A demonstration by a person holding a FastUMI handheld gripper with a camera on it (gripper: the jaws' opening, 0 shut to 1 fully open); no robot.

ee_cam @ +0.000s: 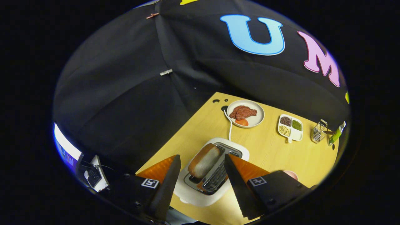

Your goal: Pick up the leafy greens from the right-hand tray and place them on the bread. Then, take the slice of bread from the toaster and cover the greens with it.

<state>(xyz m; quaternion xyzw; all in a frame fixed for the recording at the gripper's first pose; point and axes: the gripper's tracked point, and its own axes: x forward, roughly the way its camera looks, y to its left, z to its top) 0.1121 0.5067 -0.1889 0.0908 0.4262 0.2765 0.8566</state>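
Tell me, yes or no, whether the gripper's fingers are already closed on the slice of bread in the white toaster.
No: the gripper is open above the white toaster, its fingers spread either side of the slice of bread without touching it.

Gripper view, steeply down, near toaster (208, 170).

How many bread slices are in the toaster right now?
1. The bread slice stands in one slot of the toaster, between the fingers of the open gripper; the other slot looks empty.

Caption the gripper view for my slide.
Open gripper poised above the white toaster, its fingers flanking the bread slice standing in one slot.
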